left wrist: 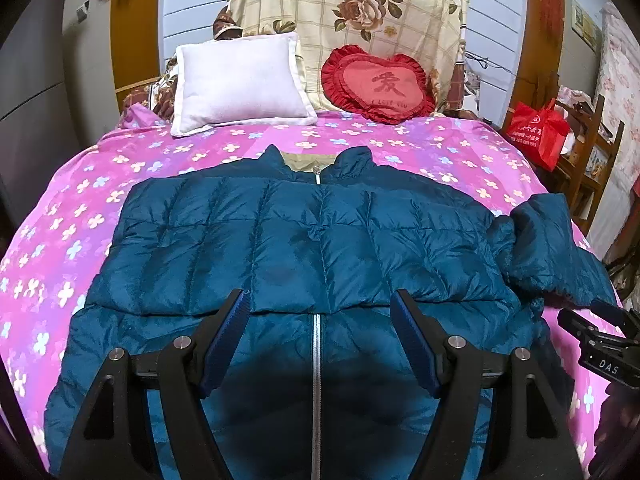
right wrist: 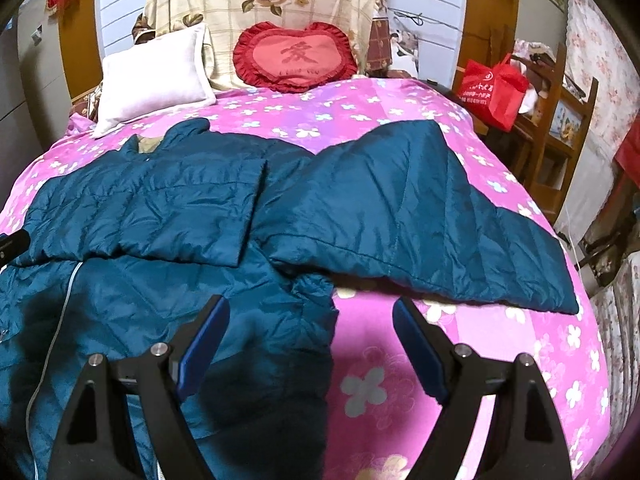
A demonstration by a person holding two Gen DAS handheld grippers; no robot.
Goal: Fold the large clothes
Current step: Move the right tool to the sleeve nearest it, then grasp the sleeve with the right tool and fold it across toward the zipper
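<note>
A teal quilted jacket (left wrist: pixel 280 232) lies front up on the pink flowered bedspread (left wrist: pixel 60 240), collar toward the pillows. One sleeve is folded across its chest (right wrist: pixel 160 208). The other sleeve (right wrist: pixel 400 216) stretches out flat toward the bed's right side. My left gripper (left wrist: pixel 320 298) hovers open over the lower front, its fingers on either side of the silver zipper (left wrist: pixel 317 360), holding nothing. My right gripper (right wrist: pixel 310 304) is open above the jacket's right side edge (right wrist: pixel 316 320), one finger over the fabric and the other over bare bedspread (right wrist: pixel 440 360). Nothing is between its pads.
A white pillow (left wrist: pixel 240 84) and a red heart cushion (left wrist: pixel 378 88) lean at the head of the bed. A red bag (right wrist: pixel 494 88) and a wooden rack (right wrist: pixel 560 128) stand past the bed's right edge. The right gripper's black frame (left wrist: pixel 600 344) shows at the left wrist view's right border.
</note>
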